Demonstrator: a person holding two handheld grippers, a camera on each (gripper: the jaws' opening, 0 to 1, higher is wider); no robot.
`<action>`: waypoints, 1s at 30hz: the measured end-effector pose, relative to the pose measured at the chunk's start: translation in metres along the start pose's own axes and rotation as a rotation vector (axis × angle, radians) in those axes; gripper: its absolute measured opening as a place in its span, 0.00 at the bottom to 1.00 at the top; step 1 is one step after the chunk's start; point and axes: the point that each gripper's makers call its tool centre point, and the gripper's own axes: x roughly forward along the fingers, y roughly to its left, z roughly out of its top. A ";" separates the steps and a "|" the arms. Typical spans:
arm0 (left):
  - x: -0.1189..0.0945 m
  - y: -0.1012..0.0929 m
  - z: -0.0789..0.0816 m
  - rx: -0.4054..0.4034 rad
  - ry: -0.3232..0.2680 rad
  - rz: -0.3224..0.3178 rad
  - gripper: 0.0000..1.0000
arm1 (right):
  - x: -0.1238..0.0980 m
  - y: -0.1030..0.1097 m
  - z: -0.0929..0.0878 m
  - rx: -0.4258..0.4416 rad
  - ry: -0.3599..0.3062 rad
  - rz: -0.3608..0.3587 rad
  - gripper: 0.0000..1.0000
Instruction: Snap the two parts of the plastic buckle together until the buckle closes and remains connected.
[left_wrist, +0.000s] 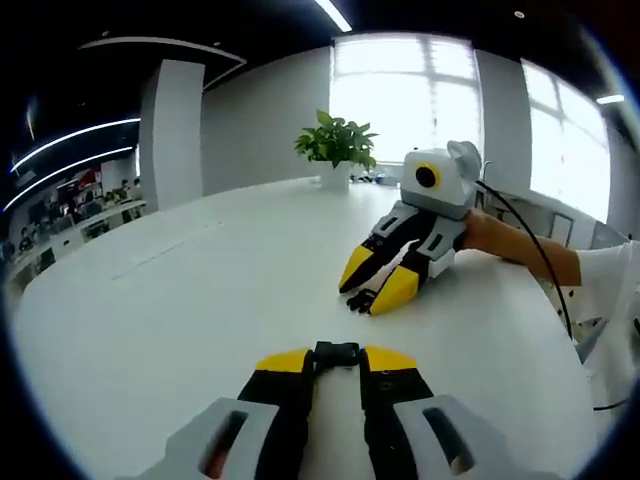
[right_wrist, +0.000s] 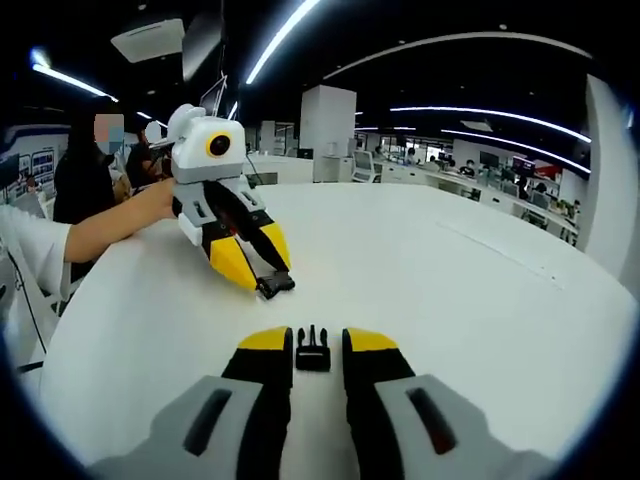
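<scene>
Buckle halves not yet joined; each gripper carries one, well apart on the white table (left_wrist: 150, 300).

- Left gripper (left_wrist: 337, 362): jaws pinching the socket half (left_wrist: 337, 353) at their tips, close to the tabletop. From the right gripper view the same gripper (right_wrist: 262, 272) sits at far left, tips down on the table, black piece (right_wrist: 277, 284) at its tips.
- Right gripper (right_wrist: 314, 347): jaws closed around the pronged half (right_wrist: 313, 350), prongs pointing away toward the other gripper. From the left gripper view it (left_wrist: 378, 285) lies low at right, tips tilted down onto the table, a small black piece at the tips.
- Forearm (left_wrist: 520, 245) behind it runs off to the right.
- Left to do, by my reading: bring halves together, line up prongs with socket, press until they latch.
</scene>
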 end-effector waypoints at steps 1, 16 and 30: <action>0.000 0.000 0.001 -0.002 -0.004 0.004 0.23 | 0.000 0.000 0.000 -0.002 0.000 -0.001 0.22; -0.009 -0.001 -0.003 -0.132 -0.005 0.199 0.43 | -0.011 -0.003 0.008 -0.022 -0.038 -0.047 0.28; -0.004 -0.003 -0.008 -0.207 0.010 0.237 0.39 | -0.011 -0.006 0.002 -0.016 -0.015 -0.064 0.27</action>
